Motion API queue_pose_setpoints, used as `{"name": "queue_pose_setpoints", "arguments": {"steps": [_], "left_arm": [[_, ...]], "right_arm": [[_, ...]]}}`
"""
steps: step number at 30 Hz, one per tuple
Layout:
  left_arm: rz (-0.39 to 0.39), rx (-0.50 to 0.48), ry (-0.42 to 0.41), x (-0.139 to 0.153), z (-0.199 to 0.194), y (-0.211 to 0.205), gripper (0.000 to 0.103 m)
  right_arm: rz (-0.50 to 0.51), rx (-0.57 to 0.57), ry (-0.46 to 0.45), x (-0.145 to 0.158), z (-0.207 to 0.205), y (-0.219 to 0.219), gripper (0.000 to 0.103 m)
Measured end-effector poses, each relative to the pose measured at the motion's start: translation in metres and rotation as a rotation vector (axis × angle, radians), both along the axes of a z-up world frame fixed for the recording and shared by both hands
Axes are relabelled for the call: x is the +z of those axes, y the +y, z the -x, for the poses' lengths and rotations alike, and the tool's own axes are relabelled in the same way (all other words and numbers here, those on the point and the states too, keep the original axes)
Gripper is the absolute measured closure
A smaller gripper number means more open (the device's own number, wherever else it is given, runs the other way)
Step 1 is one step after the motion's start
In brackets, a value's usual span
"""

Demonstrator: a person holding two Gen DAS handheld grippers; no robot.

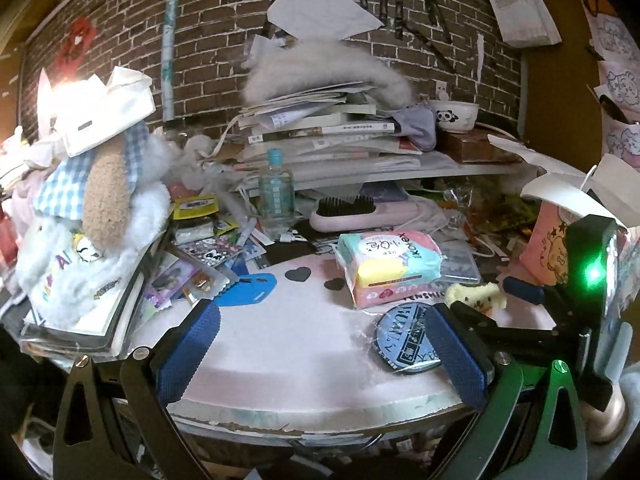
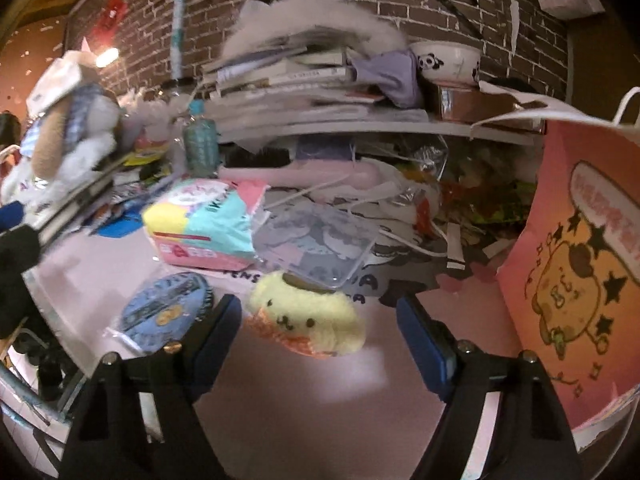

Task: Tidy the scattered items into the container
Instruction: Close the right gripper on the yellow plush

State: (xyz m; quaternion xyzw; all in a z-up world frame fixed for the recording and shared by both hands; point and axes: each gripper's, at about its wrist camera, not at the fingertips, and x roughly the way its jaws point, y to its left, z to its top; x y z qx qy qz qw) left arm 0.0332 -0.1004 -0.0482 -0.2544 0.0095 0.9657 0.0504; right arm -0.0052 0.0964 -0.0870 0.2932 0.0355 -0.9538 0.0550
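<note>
Clutter covers a pink table [image 1: 304, 344] set against a brick wall [image 1: 208, 36].

Left gripper [image 1: 320, 350]: jaws released, spread wide, nothing between the pads. It hangs over the near edge of the table. A round blue badge [image 1: 404, 340] in clear wrap lies flat just inside its right finger [image 1: 456, 356].

Right gripper [image 2: 320, 340]: jaws released, no pad contact visible. A small yellow plush [image 2: 316, 320] lies on the table between and just beyond the fingertips, apart from both blue pads. The view is motion-blurred, so fine contact cannot be confirmed. In the left wrist view the same gripper body shows at the right, with a green light, and the plush [image 1: 476, 298] sits just beyond it.

Container: a pink paper bag [image 2: 580, 264] with a cartoon print stands upright at the right edge of the table, near the right gripper.

Scattered items:
- Tissue pack [image 1: 388, 266], pastel, near the table centre, just beyond the badge.
- Clear plastic tray [image 2: 316, 240], tilted, its near edge resting on the plush.
- Pink hairbrush [image 1: 356, 212], farther back, bristles up.
- Bottle [image 1: 276, 192] with a blue cap, upright, left of the brush.
- Blue tag [image 1: 248, 290], flat, left of the tissue pack.
- Large white plush [image 1: 96, 220] on a book at the far left.

Far side: a shelf carries a book stack [image 1: 320, 128] and a panda bowl [image 1: 454, 114].
</note>
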Motion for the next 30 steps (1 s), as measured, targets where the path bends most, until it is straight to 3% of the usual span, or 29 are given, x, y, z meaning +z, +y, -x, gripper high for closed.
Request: {"name": "queue_pose_setpoints", "arguments": {"steps": [9, 13, 30], "left_arm": [[-0.013, 0.003, -0.016, -0.005, -0.001, -0.006, 0.000], [-0.015, 0.002, -0.016, -0.005, -0.001, -0.007, 0.000], [-0.010, 0.008, -0.032, -0.007, 0.001, -0.004, 0.000]], "right_arm": [[0.022, -0.002, -0.029, -0.007, 0.012, -0.006, 0.026], [0.017, 0.010, -0.041, -0.010, 0.014, -0.008, 0.042], [0.035, 0.053, -0.003, -0.008, 0.008, -0.009, 0.064]]}}
